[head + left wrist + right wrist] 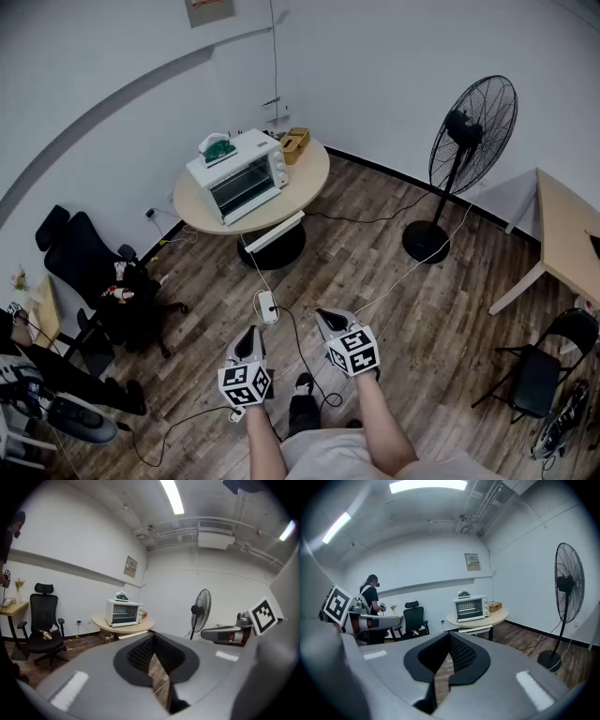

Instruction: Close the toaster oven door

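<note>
A white toaster oven (239, 175) stands on a round wooden table (302, 192) at the far side of the room. Its glass door sits upright against the front. The oven shows small in the left gripper view (123, 612) and in the right gripper view (471, 609). Both grippers hang close to my body, well short of the table. My left gripper (249, 335) (153, 654) is shut with nothing in it. The right gripper (323, 317) (440, 665) is shut and empty too.
A green-and-white item (217, 146) lies on the oven, with a small wooden box (294, 142) beside it. A power strip (268, 307) and cables cross the floor between me and the table. A standing fan (464, 159) is right, an office chair (94, 272) left, a person (370, 597) beyond.
</note>
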